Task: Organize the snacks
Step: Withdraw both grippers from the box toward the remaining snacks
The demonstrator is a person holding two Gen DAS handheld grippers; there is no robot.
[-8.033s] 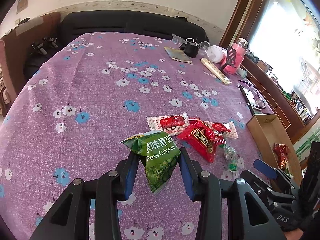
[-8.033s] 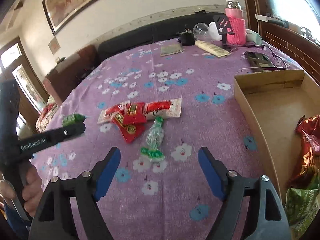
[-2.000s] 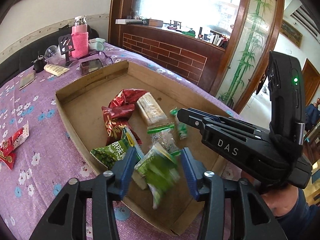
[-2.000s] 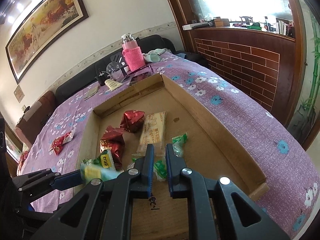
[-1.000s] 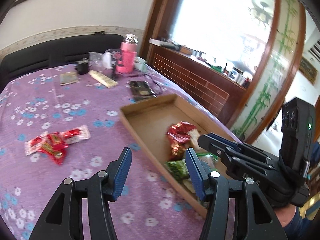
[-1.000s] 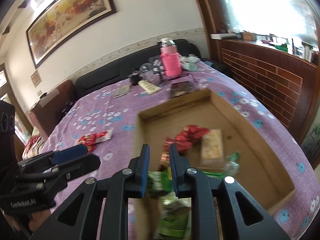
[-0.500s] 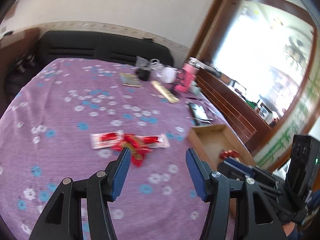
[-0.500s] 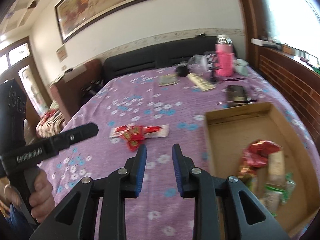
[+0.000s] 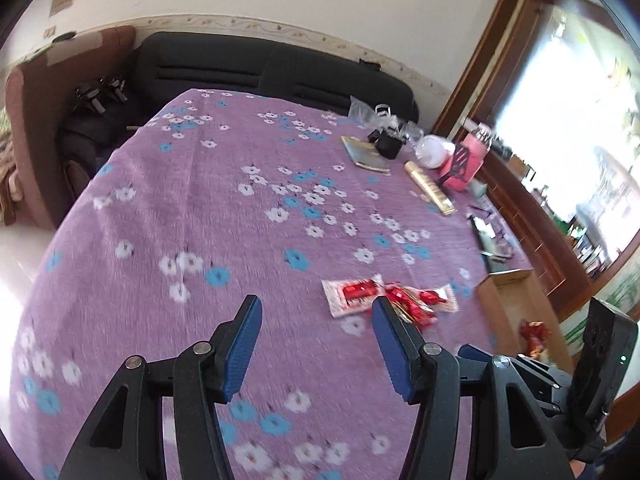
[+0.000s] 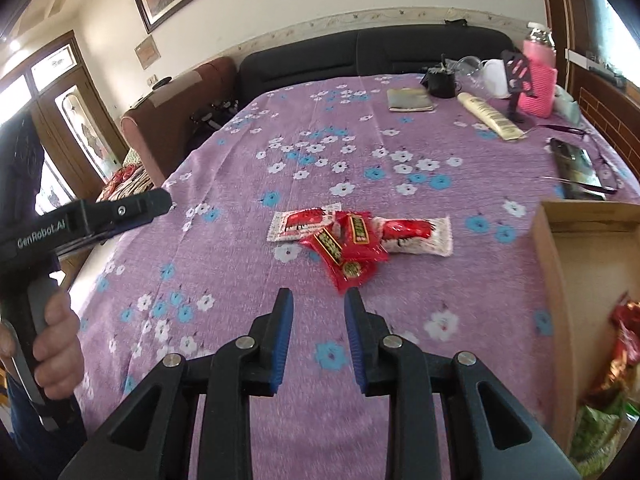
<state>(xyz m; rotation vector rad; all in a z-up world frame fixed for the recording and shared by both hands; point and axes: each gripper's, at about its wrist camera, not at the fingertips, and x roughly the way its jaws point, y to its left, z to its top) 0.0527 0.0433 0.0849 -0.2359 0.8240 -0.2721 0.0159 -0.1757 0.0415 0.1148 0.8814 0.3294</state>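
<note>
Red snack packets (image 10: 352, 240) in a small overlapping pile mid-table, on purple floral cloth (image 10: 400, 148).
Cardboard box (image 10: 548, 248) just right of them. Right gripper (image 10: 318, 300) before the pile, jaws narrowly parted after opening slightly, empty. Left gripper (image 9: 316, 312) wide, empty.

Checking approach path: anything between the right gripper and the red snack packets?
Nothing: in the right wrist view only bare floral tablecloth separates the empty right gripper from the red snack packets.
</note>
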